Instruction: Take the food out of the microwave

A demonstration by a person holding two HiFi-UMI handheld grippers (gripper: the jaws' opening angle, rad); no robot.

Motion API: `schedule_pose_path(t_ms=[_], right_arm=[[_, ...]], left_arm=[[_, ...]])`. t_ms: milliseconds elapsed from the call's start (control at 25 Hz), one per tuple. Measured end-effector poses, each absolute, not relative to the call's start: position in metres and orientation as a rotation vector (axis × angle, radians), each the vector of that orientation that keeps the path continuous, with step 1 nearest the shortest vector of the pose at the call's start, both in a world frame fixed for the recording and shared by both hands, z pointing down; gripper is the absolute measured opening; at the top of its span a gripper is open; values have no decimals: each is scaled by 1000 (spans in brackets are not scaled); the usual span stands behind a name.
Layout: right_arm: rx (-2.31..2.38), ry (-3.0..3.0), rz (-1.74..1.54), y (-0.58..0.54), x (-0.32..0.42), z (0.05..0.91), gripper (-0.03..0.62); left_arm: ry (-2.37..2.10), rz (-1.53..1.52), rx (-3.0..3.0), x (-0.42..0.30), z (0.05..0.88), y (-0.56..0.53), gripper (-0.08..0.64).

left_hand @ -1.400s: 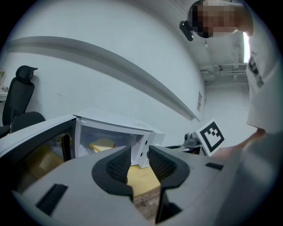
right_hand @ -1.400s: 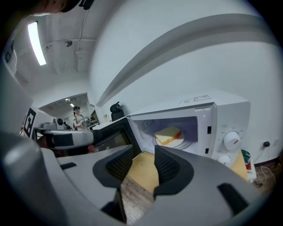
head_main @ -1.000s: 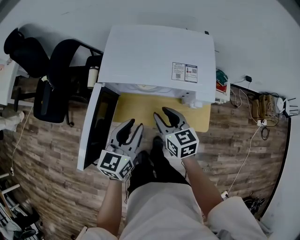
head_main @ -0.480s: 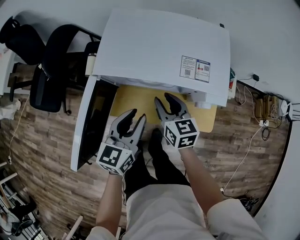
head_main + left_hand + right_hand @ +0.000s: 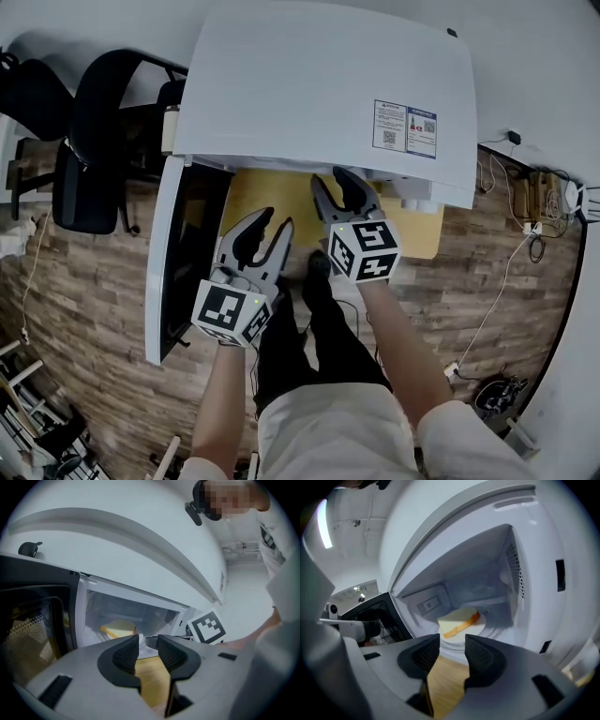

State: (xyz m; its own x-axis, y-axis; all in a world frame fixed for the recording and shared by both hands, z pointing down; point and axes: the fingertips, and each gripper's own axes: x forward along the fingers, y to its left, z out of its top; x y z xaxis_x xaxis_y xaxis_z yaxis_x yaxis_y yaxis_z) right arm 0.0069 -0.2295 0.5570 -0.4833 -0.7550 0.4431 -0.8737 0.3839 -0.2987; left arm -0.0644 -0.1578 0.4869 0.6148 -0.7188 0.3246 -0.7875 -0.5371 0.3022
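Note:
A white microwave point(image 5: 319, 84) stands on a yellow table point(image 5: 272, 197), its door point(image 5: 173, 262) swung open to the left. Inside, a pale wedge of food with an orange edge point(image 5: 458, 620) lies on the white turntable plate point(image 5: 480, 629); the same food point(image 5: 118, 629) shows in the left gripper view. My left gripper point(image 5: 275, 223) hangs in front of the opening, jaws a little apart and empty. My right gripper point(image 5: 330, 178) is closer to the cavity mouth; its jaws have just been opening slightly, with nothing between them. From the head view the cavity is hidden under the microwave's top.
Black office chairs point(image 5: 84, 141) stand left of the open door. Cables and a power strip point(image 5: 534, 202) lie on the wood floor at the right. A label point(image 5: 406, 128) sits on the microwave's top. The cavity's right wall point(image 5: 513, 573) has a vent grille.
Both grippers have moved forward toward the microwave's opening, the right one leading. The head view has come closer over the microwave, whose top now hides the cavity.

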Motion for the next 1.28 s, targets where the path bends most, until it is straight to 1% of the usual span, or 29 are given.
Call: schedule_pose_path(t_ms=[360, 520, 720, 920, 1000, 1280], right_arm=[[1551, -2364, 744, -252, 13, 575, 169], [1599, -2370, 788, -261, 14, 578, 204], [1640, -2366, 820, -268, 11, 578, 233], [1698, -2335, 943, -274, 11, 580, 239], [1718, -2322, 996, -276, 11, 581, 254], [1778, -2284, 1181, -282, 8, 584, 255]], left_arm=[[-1165, 217, 2426, -72, 507, -167, 104], [-1144, 213, 2430, -73, 512, -170, 104], [-1121, 209, 2437, -75, 513, -173, 104], [-1106, 209, 2450, -77, 511, -174, 104], [-1098, 211, 2453, -77, 510, -173, 104], [-1083, 209, 2454, -79, 509, -173, 104]])
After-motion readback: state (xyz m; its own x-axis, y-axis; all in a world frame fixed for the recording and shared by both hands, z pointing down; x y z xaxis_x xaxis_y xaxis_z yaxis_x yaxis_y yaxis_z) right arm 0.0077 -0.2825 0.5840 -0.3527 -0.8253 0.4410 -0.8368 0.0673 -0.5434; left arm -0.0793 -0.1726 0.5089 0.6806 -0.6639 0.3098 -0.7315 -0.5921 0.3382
